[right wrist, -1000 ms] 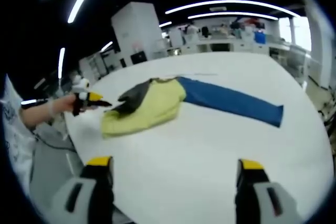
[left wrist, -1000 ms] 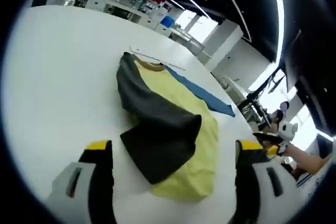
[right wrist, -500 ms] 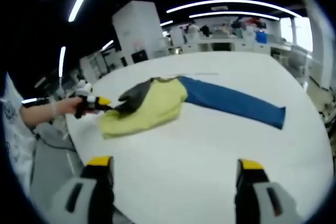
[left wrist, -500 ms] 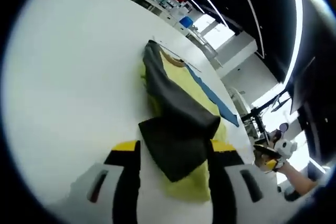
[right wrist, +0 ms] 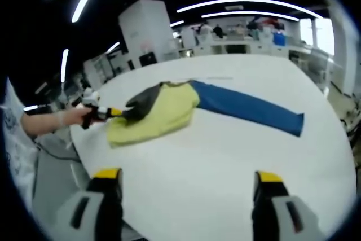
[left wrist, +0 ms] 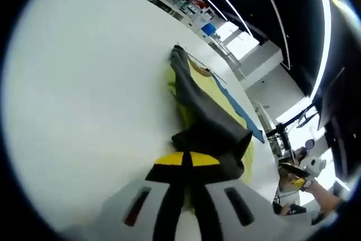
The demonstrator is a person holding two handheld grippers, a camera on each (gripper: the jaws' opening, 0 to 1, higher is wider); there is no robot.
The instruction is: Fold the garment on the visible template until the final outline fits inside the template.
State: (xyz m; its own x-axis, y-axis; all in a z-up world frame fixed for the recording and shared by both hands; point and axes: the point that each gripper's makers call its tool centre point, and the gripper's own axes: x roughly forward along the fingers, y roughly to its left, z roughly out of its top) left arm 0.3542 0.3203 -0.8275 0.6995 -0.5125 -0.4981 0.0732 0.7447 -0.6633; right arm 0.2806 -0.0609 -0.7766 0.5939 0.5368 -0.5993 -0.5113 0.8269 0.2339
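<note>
Left tool (left wrist: 187, 159) now clamped on sleeve (left wrist: 211, 134)

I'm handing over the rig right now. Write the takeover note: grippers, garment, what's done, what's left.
Left gripper: jaws shut on the dark grey sleeve of the yellow garment.
Right gripper: open, holding nothing, above the white table.
Garment: partly bunched, grey sleeve folded over the yellow body; blue sleeve laid out straight.
Done: grey sleeve gripped.
Left: fold the blue sleeve and body. I can't make out the template outline.
</note>
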